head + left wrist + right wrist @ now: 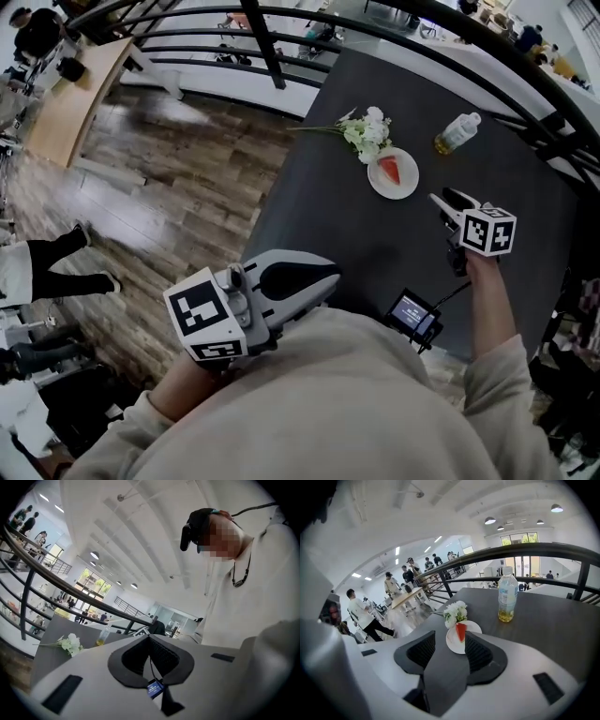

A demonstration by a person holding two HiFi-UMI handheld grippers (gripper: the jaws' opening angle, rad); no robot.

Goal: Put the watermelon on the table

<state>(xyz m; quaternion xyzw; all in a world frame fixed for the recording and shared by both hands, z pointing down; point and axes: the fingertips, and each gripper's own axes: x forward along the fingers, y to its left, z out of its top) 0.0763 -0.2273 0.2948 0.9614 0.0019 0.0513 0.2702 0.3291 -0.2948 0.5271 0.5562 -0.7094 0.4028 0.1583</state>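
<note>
A red watermelon slice point(390, 170) lies on a small white plate point(407, 185) on the dark table point(356, 234), just past white flowers point(366, 131). My right gripper point(446, 201) hovers over the table near the plate's right side, open and empty. In the right gripper view the watermelon slice point(461, 631) and plate point(452, 645) show a short way ahead in the gap of the right gripper point(450, 641). My left gripper point(323, 274) is held close to the person's body at the table's near edge. The left gripper point(150, 637) is shut on nothing and tilted upward.
A plastic bottle point(457, 132) with yellow liquid stands right of the flowers. A small screen device point(414, 316) sits at the table's near edge. A black railing point(281, 19) runs behind the table, and wooden floor point(169, 178) lies to the left, with people point(365, 616) standing further off.
</note>
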